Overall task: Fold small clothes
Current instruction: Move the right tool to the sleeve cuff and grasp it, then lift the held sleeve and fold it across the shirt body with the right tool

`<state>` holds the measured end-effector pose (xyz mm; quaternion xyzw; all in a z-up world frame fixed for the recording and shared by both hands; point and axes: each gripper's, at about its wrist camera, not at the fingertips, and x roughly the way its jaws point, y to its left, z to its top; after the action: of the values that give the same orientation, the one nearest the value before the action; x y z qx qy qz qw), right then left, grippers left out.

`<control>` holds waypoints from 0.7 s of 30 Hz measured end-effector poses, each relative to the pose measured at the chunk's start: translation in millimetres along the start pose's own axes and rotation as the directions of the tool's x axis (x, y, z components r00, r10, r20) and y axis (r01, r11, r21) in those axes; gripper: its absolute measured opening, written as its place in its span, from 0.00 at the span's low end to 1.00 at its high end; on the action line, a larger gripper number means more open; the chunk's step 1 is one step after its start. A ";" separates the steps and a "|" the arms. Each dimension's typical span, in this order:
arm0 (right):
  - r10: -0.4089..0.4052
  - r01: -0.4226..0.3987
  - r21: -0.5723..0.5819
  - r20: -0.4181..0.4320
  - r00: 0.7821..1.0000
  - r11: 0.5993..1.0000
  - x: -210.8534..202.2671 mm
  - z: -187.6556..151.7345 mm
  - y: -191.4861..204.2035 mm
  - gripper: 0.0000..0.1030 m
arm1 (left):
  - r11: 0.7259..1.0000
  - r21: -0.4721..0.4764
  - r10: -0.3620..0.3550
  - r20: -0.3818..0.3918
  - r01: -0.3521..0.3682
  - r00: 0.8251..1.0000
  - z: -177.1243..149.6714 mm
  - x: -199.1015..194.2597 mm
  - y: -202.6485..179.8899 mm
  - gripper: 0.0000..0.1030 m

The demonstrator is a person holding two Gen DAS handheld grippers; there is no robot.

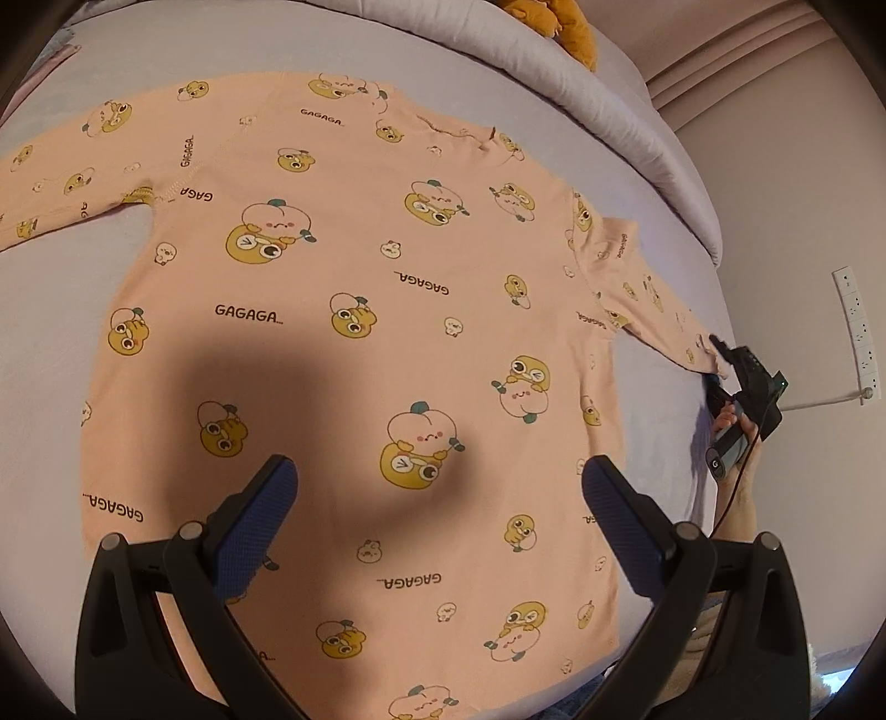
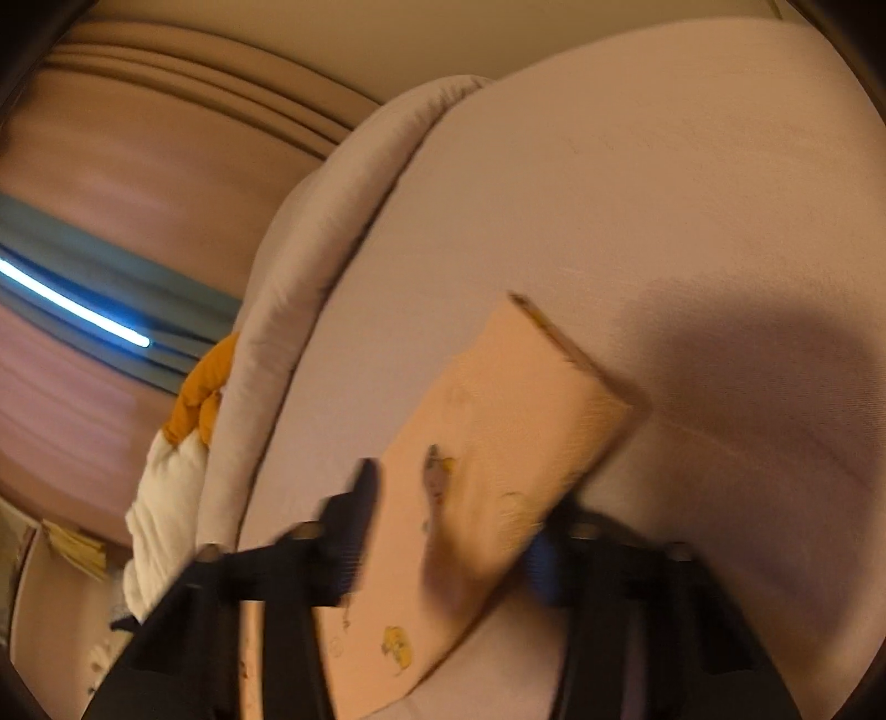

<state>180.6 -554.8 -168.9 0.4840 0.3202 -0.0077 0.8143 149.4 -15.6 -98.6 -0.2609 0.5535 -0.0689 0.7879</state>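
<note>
A small peach long-sleeved shirt (image 1: 354, 332) with cartoon prints and "GAGAGA" lettering lies spread flat on the lavender bed (image 1: 66, 310), neck towards the far side. My left gripper (image 1: 440, 487) hovers open above the shirt's lower body, holding nothing. My right gripper (image 1: 720, 360) sits at the end of the right sleeve (image 1: 648, 299) at the bed's right edge. In the blurred right wrist view the sleeve cuff (image 2: 515, 421) lies between the right gripper's (image 2: 459, 515) spread fingers, which are not closed on it.
A rolled lavender duvet (image 1: 581, 94) runs along the far side of the bed, with an orange and white plush toy (image 1: 559, 27) behind it. A wall with a socket strip (image 1: 858, 332) stands to the right. The duvet (image 2: 310, 310) also shows in the right wrist view.
</note>
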 end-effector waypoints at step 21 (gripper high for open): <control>0.061 -0.039 -0.504 0.027 0.998 0.863 -87.6 -54.3 201.7 0.08 | 0.999 -0.014 -0.028 0.118 0.030 0.993 -21.5 -55.3 43.5 1.00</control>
<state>148.1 -430.6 17.8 0.2628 0.2812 0.0870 0.9188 101.2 36.4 -79.0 -0.2786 0.5027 -0.0607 0.8161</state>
